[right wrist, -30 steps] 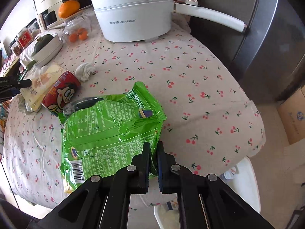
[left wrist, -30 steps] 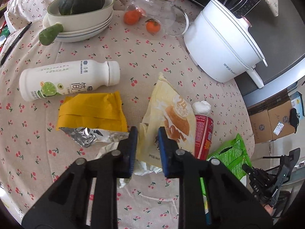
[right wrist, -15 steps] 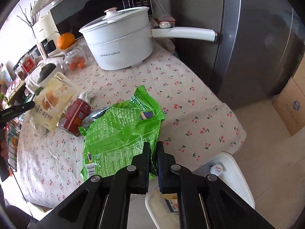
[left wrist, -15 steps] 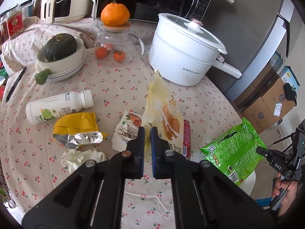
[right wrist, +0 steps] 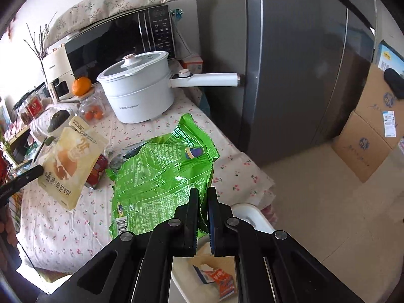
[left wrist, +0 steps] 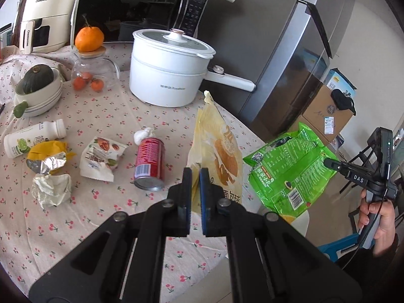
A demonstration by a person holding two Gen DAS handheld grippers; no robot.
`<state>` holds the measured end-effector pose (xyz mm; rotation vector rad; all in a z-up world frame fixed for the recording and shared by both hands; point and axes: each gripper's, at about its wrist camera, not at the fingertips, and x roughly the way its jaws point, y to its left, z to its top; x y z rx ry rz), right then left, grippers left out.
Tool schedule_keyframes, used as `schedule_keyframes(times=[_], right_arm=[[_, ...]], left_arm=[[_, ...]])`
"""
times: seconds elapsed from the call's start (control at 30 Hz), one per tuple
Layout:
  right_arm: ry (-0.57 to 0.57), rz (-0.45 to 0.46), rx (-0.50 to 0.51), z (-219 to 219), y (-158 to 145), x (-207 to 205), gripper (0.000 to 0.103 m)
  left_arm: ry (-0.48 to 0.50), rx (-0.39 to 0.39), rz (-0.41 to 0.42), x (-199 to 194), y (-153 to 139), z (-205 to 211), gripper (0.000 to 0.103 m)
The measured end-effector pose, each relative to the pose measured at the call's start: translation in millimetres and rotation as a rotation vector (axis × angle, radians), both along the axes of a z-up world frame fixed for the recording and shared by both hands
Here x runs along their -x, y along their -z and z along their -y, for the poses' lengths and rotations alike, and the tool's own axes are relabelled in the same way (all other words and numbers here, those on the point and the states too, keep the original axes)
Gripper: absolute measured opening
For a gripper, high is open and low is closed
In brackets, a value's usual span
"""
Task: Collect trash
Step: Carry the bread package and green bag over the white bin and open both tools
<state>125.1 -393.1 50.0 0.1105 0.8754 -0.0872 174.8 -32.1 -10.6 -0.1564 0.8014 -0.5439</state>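
Observation:
My left gripper point(left wrist: 195, 176) is shut on a pale yellow bread bag point(left wrist: 217, 149) and holds it lifted above the table; the bag also shows in the right wrist view point(right wrist: 70, 161). My right gripper point(right wrist: 202, 197) is shut on a green snack bag point(right wrist: 161, 176), held up over the table's edge and above a white trash bin point(right wrist: 252, 217); the green bag also shows in the left wrist view point(left wrist: 290, 171). A red can point(left wrist: 149, 164), a white snack wrapper point(left wrist: 101, 159), a yellow foil wrapper point(left wrist: 45, 156), crumpled paper point(left wrist: 51, 189) and a white bottle point(left wrist: 30, 139) lie on the cherry-print tablecloth point(left wrist: 63, 227).
A white pot point(left wrist: 169, 73) with a long handle stands at the back, next to a glass jar point(left wrist: 93, 73) with an orange point(left wrist: 89, 39) on top and bowls point(left wrist: 38, 96) with a dark squash. A grey fridge point(right wrist: 290, 63) and cardboard boxes point(right wrist: 373, 139) stand at the right.
My left gripper closed on the yellow bread bag and lifted it off the table. My right gripper raised the green bag higher, out over the table's edge and the bin.

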Motion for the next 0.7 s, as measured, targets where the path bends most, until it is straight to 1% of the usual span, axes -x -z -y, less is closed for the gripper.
schedule_keyframes(times=[0.2,0.33,0.43,0.57,0.7], right_arm=[[0.134,-0.048,0.047,43,11,33,0.007],[0.210,-0.078,0.155,60,15,52,0.007],[0.239,-0.113,0.216,68,21,62,0.007],[0.252,-0.156,0.224,77,30,67,0.007],[0.263,-0.190,0.258,79,37,68,0.007]], left_arm=[[0.157,-0.044,-0.028,24,15,58,0.007],[0.240,-0.070,-0.049,36,24,98,0.007],[0.287,-0.099,-0.053,44,33,128,0.007],[0.335,-0.151,-0.064,51,52,164,0.007],[0.356,-0.201,-0.061,54,69,191,0.007]])
